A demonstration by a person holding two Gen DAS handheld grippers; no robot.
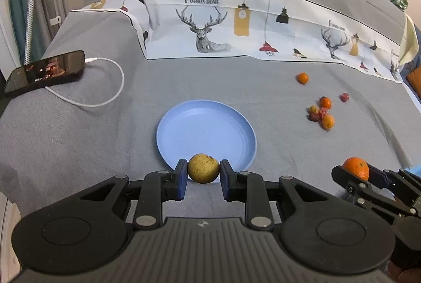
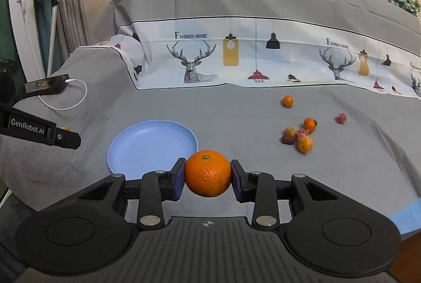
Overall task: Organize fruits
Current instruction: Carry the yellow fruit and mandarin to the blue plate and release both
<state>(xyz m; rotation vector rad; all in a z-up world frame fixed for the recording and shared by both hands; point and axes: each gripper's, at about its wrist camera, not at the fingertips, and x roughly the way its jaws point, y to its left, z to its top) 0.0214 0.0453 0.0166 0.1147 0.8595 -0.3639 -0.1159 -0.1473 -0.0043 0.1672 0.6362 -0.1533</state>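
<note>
Left gripper (image 1: 204,172) clamps yellow-brown fruit (image 1: 203,168) at blue plate (image 1: 184,125) rim; right gripper (image 2: 208,175) squeezes orange (image 2: 208,173). Delivery step; next, release both onto plate.

At the bottom centre of the frame, the left tongs (image 1: 203,169) clamp their blue pads on a round, dull yellow-brown fruit (image 1: 203,168), which sits over the near rim of a shallow, round, light blue plastic plate (image 1: 206,129) lying on grey cloth (image 1: 79,140). At the lower right edge, the right tongs (image 1: 356,172) grip a round orange (image 1: 355,167). In the right middle, small orange and red fruits (image 1: 322,112) lie scattered, one small orange fruit (image 1: 302,78) apart above them. At the left, a black phone (image 1: 44,73) lies with a white cable (image 1: 105,88) plugged in. A deer-printed white cloth band (image 1: 236,30) crosses the upper frame.
</note>
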